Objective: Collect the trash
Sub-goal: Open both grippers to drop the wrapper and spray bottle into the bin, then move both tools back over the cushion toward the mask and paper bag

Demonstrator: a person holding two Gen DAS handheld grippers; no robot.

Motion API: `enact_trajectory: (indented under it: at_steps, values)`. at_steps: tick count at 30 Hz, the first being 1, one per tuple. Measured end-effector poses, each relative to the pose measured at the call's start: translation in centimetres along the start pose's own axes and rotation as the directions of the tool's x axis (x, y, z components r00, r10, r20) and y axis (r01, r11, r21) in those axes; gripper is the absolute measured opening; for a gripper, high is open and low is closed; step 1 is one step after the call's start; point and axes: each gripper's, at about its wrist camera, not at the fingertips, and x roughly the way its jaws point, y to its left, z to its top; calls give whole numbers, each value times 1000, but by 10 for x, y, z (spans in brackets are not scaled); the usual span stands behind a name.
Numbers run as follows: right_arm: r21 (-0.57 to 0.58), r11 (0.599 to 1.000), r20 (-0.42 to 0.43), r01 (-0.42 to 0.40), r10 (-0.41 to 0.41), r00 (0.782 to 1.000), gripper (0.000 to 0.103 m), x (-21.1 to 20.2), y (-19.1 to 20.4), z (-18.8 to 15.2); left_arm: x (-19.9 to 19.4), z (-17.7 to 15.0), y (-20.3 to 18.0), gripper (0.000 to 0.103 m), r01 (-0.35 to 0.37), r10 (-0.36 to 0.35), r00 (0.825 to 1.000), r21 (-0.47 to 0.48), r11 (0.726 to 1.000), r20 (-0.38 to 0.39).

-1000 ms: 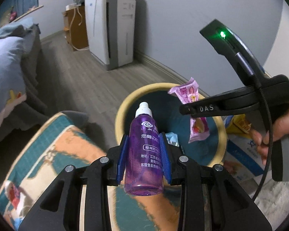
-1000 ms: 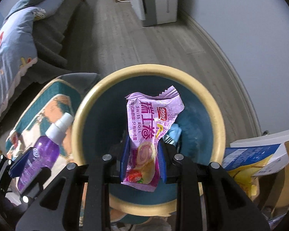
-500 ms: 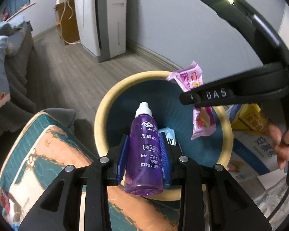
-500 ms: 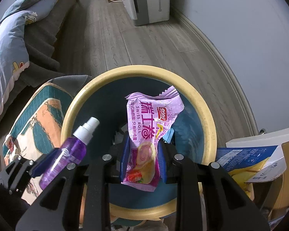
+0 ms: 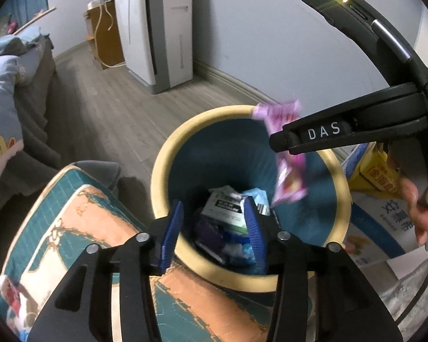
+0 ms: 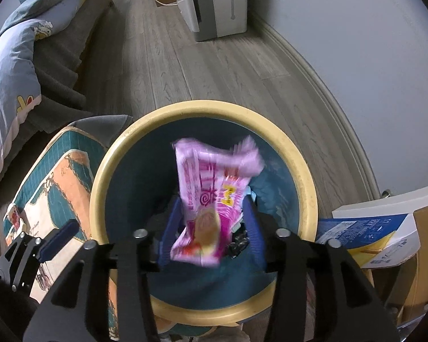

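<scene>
Now the left gripper [image 5: 214, 228] stands with its blue-padded jaws apart and empty above the round yellow-rimmed, blue-lined trash bin [image 5: 168, 154], where boxes and wrappers already lie at the bottom. The right gripper [image 6: 211, 228] has its jaws spread too, and the crinkly pink swiss-roll snack wrapper [image 6: 211, 188] sits blurred between them over the bin's mouth, apparently loose and dropping. Such a wrapper is probably feather-light, soft and slick, so any re-grasp is best made across its flat middle.
</scene>
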Motion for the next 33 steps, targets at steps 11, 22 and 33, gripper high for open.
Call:
enact_trajectory:
  at_steps: [11, 22, 33]
  values:
    - [25, 999, 49, -34, 33, 998, 91, -17, 23, 3, -35, -11, 26, 79, -73, 75, 996, -38, 997, 54]
    - [12, 995, 79, -96, 94, 992, 97, -26, 64, -3, -69, -33, 71, 91, -161, 170, 984, -134, 978, 55]
    - [-62, 991, 58, -120, 123, 991, 97, -20, 128, -14, -108, -74, 123, 92, -241, 251, 968, -211, 947, 23]
